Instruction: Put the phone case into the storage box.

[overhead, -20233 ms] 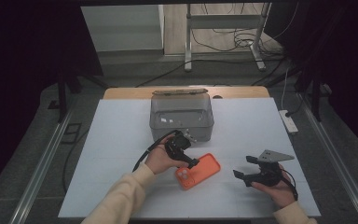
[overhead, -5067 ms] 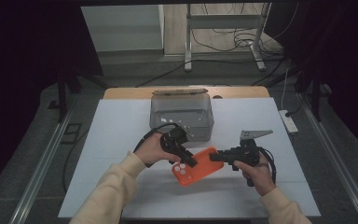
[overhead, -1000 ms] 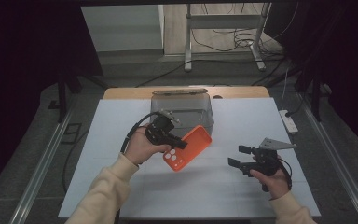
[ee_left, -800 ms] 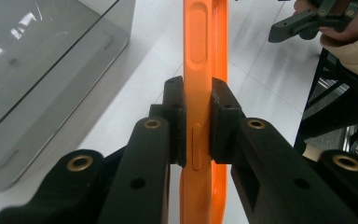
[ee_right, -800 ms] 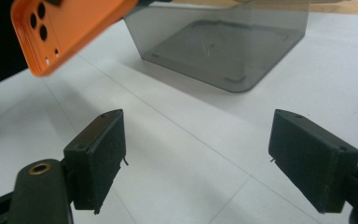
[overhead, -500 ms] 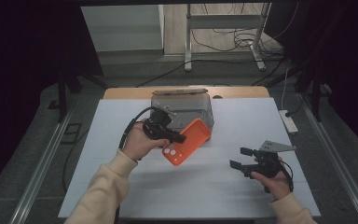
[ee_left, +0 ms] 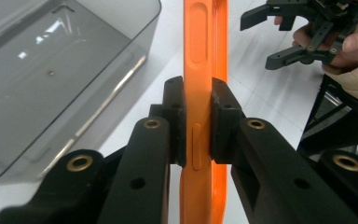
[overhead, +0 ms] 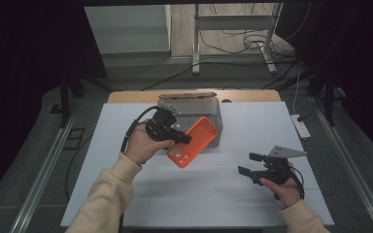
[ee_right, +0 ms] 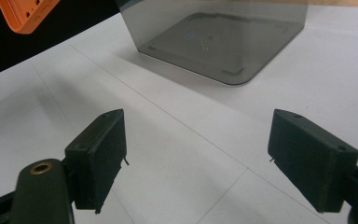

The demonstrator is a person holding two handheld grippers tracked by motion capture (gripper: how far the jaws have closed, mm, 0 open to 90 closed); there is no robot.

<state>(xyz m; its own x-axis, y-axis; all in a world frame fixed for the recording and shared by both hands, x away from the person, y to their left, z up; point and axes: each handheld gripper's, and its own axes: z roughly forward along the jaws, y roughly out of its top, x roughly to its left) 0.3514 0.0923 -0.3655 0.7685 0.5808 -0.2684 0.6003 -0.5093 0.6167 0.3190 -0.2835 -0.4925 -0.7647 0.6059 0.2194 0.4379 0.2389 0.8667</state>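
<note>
An orange phone case (overhead: 193, 142) hangs tilted above the white table, just in front of the grey translucent bin (overhead: 190, 112). My left gripper (overhead: 180, 137) is shut on its edge. In the left gripper view both pads press the thin orange phone case (ee_left: 200, 56) from either side, with the bin (ee_left: 51, 65) to the left. My right gripper (overhead: 247, 163) rests low at the right side of the table, open with nothing between its fingers. In the right gripper view the right gripper (ee_right: 196, 163) frames bare table, with the bin (ee_right: 214, 37) ahead and a corner of the case (ee_right: 23, 14) at top left.
The white table (overhead: 213, 194) has bare surface in front and to both sides. A wooden board (overhead: 189, 95) lies behind the bin. A white power strip (overhead: 301, 126) sits at the right edge. Metal rails run along both sides.
My left gripper has lifted the orange case up and toward the bin over the last second. The right gripper has stayed where it was.
</note>
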